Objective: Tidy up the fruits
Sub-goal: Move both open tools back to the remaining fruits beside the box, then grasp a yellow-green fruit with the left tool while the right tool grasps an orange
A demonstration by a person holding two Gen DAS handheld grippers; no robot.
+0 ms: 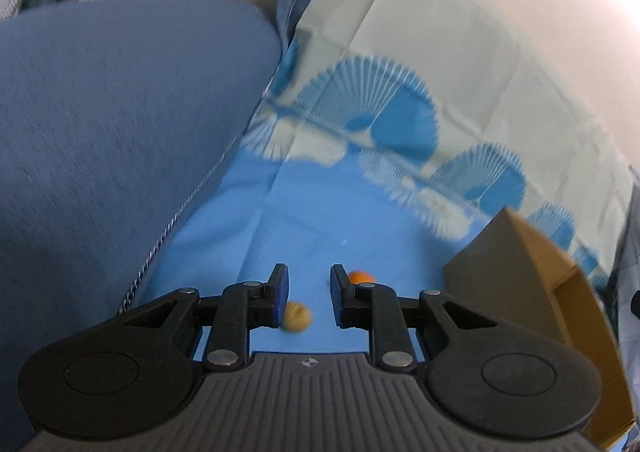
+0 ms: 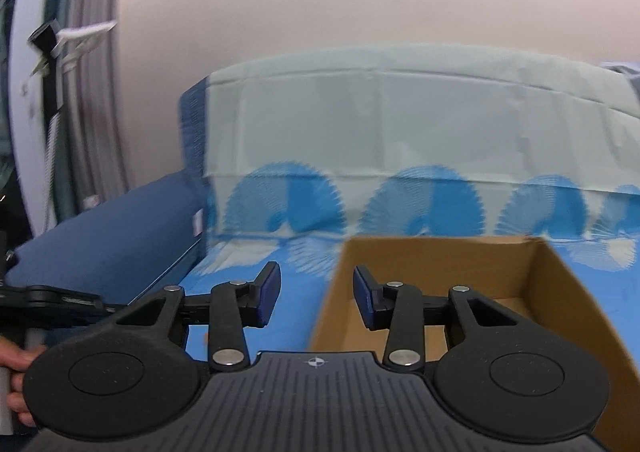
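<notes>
Nowhere readable writing. Left tongs (image 1: 308, 300) parted, empty, above blue patterned cloth (image 1: 304, 211); small tan round fruit (image 1: 297, 316) below. Right tongs (image 2: 316, 298) parted, empty, over near rim of open brown cardboard box (image 2: 440, 252).

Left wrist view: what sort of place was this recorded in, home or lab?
Probably a home, on a sofa or bed: a blue cushion beside a fan-patterned blue cloth spread over soft furniture, with a cardboard box and small fruits on it.

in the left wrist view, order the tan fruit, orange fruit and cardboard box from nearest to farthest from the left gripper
1. tan fruit, just below the left gripper, by its left finger
2. orange fruit, behind the right finger
3. cardboard box, far right
</notes>
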